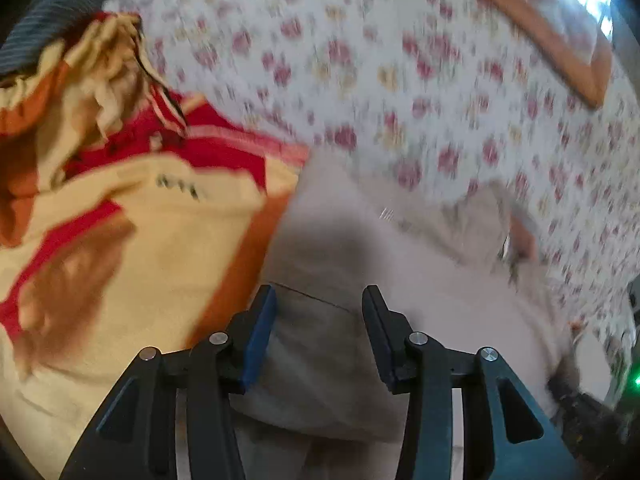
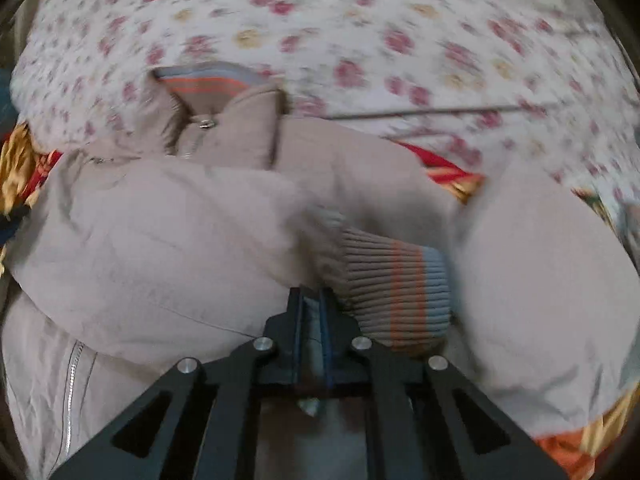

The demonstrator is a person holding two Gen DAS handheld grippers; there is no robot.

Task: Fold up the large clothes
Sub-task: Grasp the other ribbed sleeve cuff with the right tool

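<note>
Right hand-held gripper (image 2: 311,300) pinching beige jacket (image 2: 160,240) — left hand-held gripper (image 1: 319,300) agape.

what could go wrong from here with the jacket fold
The right tongs pinch only a thin bit of the beige jacket beside its ribbed cuff, so the puffy sleeve may slip out. The left tongs are open and hold nothing, so the jacket body could drag. The red and yellow blanket underneath may bunch up with it.
</note>
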